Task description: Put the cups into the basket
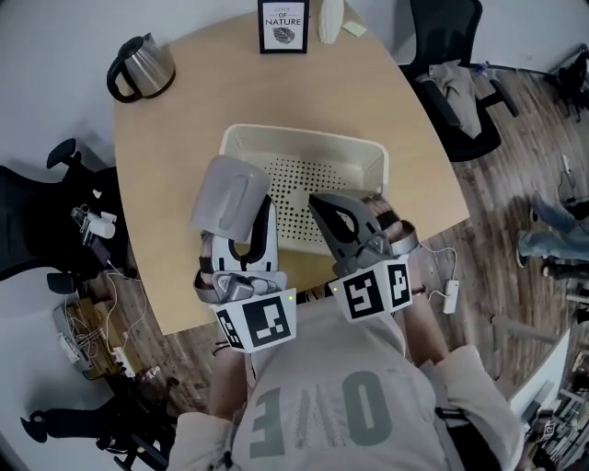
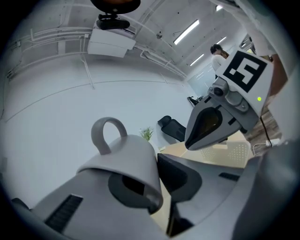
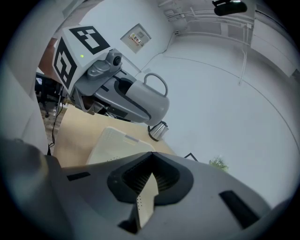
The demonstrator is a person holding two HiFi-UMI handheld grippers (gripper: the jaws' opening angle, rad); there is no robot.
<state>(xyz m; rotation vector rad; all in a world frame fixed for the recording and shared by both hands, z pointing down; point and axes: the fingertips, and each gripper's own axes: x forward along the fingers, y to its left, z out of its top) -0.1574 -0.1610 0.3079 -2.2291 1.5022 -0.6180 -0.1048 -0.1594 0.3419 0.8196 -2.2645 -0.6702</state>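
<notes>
While the left hand-held gripper [image 2: 158,173] pinches a grey cup [image 1: 225,198] by its wall, raised over the basket's [image 1: 304,138] near left corner, the basket looks empty; the right hand-held gripper [image 3: 150,161] is pressed together, holding nothing; lowering and release seemingly remain.

A rounded table [image 1: 175,184] with a pale wooden top stands on a wood-plank floor [image 1: 515,184]. Near the middle of the top sits a cream basket [image 1: 304,138] with a perforated bottom, its near side hidden from the head view. A steel kettle [image 1: 143,66] with a black handle stands at the far left corner, well apart from the basket. At the far edge a black-framed print [image 1: 282,26] stands upright, with a white object [image 1: 331,20] just beside it and a yellow note [image 1: 354,28] lying flat next to that
</notes>
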